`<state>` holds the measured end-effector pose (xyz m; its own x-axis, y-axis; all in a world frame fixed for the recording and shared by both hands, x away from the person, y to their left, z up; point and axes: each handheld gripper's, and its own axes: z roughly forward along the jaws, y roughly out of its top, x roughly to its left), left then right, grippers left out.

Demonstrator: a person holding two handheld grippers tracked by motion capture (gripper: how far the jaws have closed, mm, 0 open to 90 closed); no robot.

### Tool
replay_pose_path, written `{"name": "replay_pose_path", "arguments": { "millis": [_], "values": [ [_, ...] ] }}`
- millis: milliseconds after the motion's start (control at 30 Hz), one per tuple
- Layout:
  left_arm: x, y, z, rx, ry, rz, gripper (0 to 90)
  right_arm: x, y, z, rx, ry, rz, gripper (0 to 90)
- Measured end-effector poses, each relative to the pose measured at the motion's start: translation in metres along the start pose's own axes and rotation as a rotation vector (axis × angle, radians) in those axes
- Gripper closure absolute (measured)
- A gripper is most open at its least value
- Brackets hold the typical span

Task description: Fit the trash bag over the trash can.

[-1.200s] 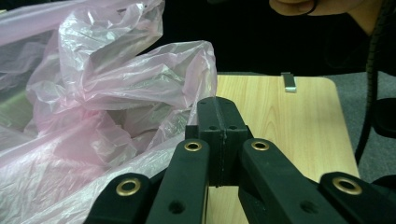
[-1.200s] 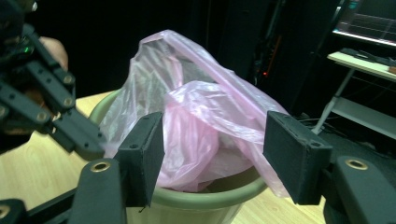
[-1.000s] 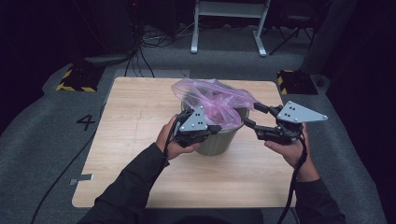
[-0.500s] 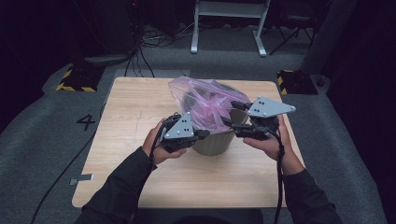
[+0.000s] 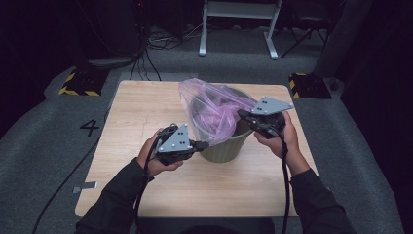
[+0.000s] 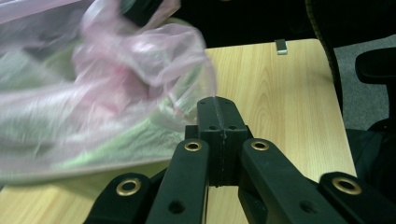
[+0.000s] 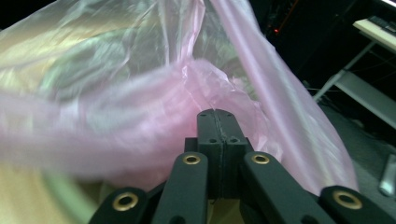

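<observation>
With pink plastic bag (image 5: 214, 109) draped in green bin (image 5: 229, 146), left gripper (image 5: 203, 145) clamped tight on bag edge. Right gripper (image 5: 242, 114) just closed fully onto bag film at opposite rim.

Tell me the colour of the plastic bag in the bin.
Translucent pink. The plastic bag lines the pale green bin; the high view shows it best.

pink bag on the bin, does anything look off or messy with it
Yes. The pink bag is not seated on the green bin: it is bunched up and stands tall on the far left side of the rim, while the near rim is bare. The left gripper and right gripper each pinch its film.
</observation>
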<state>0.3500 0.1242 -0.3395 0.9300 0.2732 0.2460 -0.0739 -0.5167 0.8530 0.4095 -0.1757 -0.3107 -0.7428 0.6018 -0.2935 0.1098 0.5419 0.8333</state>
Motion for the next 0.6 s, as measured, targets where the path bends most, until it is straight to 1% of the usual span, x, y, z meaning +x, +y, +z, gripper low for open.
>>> {"name": "replay_pose_path", "arguments": {
  "millis": [67,100,167,200,267,333,400,433,467,500,567,600],
  "values": [
    [0.0,-0.006,-0.004,-0.007,0.004,-0.013,90.0,-0.001,-0.008,-0.01,-0.006,0.016,0.003,90.0],
    [-0.001,-0.007,-0.006,-0.007,0.01,-0.015,90.0,-0.001,-0.014,-0.016,-0.018,0.027,0.011,90.0],
    [-0.002,-0.012,-0.008,0.011,0.04,-0.008,90.0,0.0,-0.02,-0.025,-0.026,0.052,0.021,90.0],
    [-0.001,-0.015,-0.009,0.012,0.05,-0.017,90.0,0.002,-0.023,-0.03,-0.033,0.062,0.025,90.0],
    [0.0,-0.02,-0.009,0.018,0.066,-0.025,90.0,0.007,-0.033,-0.041,-0.053,0.116,0.024,90.0],
    [0.003,-0.025,-0.009,0.044,0.096,-0.022,90.0,0.01,-0.044,-0.045,-0.049,0.143,0.03,90.0],
    [0.008,-0.032,-0.007,0.053,0.105,-0.038,90.0,0.012,-0.055,-0.047,-0.037,0.16,0.034,90.0],
    [0.011,-0.035,-0.005,0.058,0.114,-0.041,90.0,0.012,-0.061,-0.047,-0.028,0.163,0.043,90.0],
    [0.013,-0.04,-0.003,0.061,0.114,-0.057,90.0,0.012,-0.067,-0.046,-0.02,0.165,0.05,90.0],
    [0.015,-0.042,-0.001,0.067,0.115,-0.06,90.0,0.01,-0.074,-0.044,-0.006,0.165,0.062,90.0],
    [0.02,-0.048,0.004,0.099,0.144,-0.055,90.0,0.007,-0.083,-0.04,0.007,0.165,0.082,90.0],
    [0.024,-0.052,0.007,0.114,0.15,-0.06,90.0,0.005,-0.088,-0.036,0.019,0.163,0.088,90.0]
  ]
}}
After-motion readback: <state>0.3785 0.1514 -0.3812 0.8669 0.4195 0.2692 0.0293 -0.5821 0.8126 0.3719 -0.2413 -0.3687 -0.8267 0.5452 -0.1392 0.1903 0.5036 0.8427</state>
